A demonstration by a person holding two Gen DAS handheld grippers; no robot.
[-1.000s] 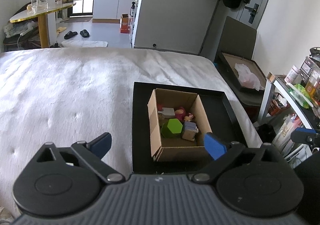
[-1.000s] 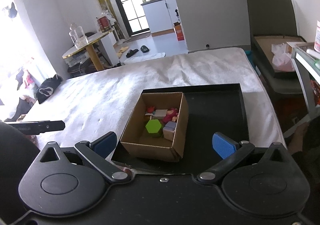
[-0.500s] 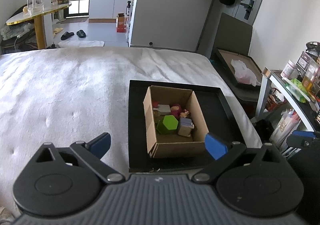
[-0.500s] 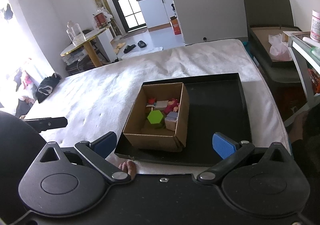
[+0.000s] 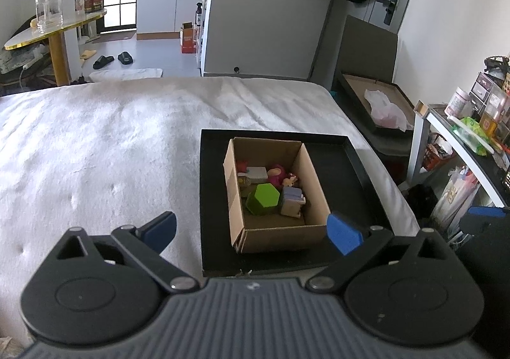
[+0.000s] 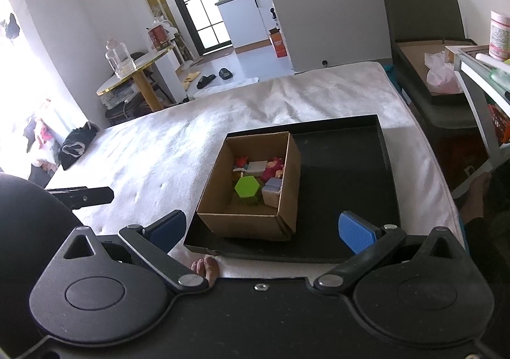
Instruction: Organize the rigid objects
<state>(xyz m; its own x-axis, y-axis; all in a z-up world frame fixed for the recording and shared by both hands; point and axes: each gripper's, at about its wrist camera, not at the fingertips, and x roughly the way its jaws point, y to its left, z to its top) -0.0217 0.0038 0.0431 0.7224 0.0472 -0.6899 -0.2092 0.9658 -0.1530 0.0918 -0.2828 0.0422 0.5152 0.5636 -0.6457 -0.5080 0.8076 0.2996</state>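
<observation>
A brown cardboard box (image 5: 234, 199) (image 6: 245, 223) stands in the left part of a black tray (image 5: 347, 167) (image 6: 344, 167) on a white bed. Inside lie several small rigid toys: a green hexagonal block (image 5: 264, 198) (image 6: 247, 186), a white block (image 5: 257, 173), a pink figure (image 5: 276, 174) and a pale lilac block (image 5: 292, 199). My left gripper (image 5: 251, 233) is open and empty, held back above the tray's near edge. My right gripper (image 6: 263, 228) is open and empty, also short of the tray's near edge.
The white bed (image 5: 95, 142) stretches left of the tray. A shelf with jars and packets (image 5: 471, 129) stands to the right. A dark bin holding a flat box (image 5: 376, 104) is beyond the bed's right corner. A round gold-edged table (image 6: 134, 75) is at the far left.
Both grippers have drawn back and up from the tray, so the box looks smaller and farther. Both stay open and empty.
</observation>
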